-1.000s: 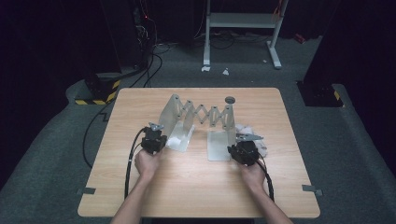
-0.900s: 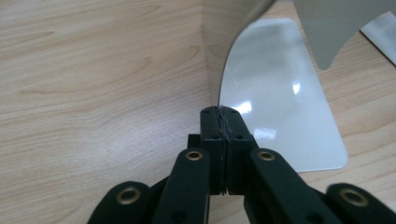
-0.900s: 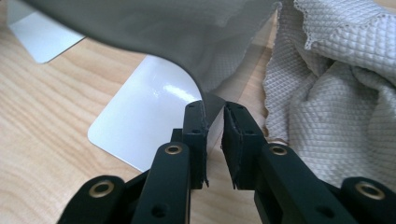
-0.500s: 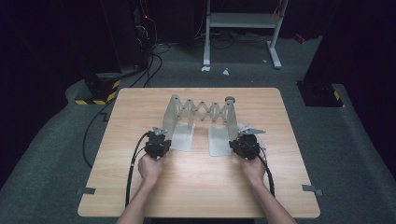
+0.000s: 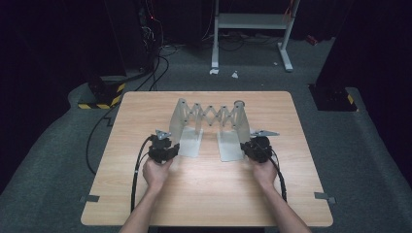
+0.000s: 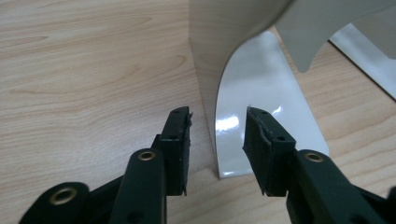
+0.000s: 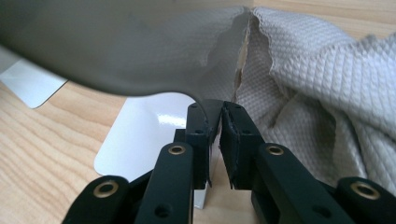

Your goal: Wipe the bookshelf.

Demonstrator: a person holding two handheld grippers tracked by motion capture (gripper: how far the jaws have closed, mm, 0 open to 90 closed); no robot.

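Observation:
A grey expanding rack [image 5: 211, 116] with a scissor lattice and two end plates stands mid-table. My left gripper [image 5: 170, 145] is at its left end plate [image 5: 190, 143]. In the left gripper view that gripper [image 6: 217, 126] is open, its jaws on either side of the left end plate's [image 6: 261, 93] edge without pinching it. My right gripper [image 5: 250, 145] is at the right end plate [image 5: 229, 145]. In the right gripper view that gripper [image 7: 219, 116] is shut on the edge of the right end plate [image 7: 149, 126]. A grey textured cloth [image 7: 327, 93] lies just beyond.
The wooden table [image 5: 209, 194] has bare room in front of the rack and at both sides. Black cables [image 5: 138, 170] trail from the left gripper over the table's front edge. A white metal frame [image 5: 252, 22] stands on the floor behind.
The rack has straightened from a slant to lie square across the table. Both grippers shifted slightly along with its ends, the right one now covering the cloth in the high view.

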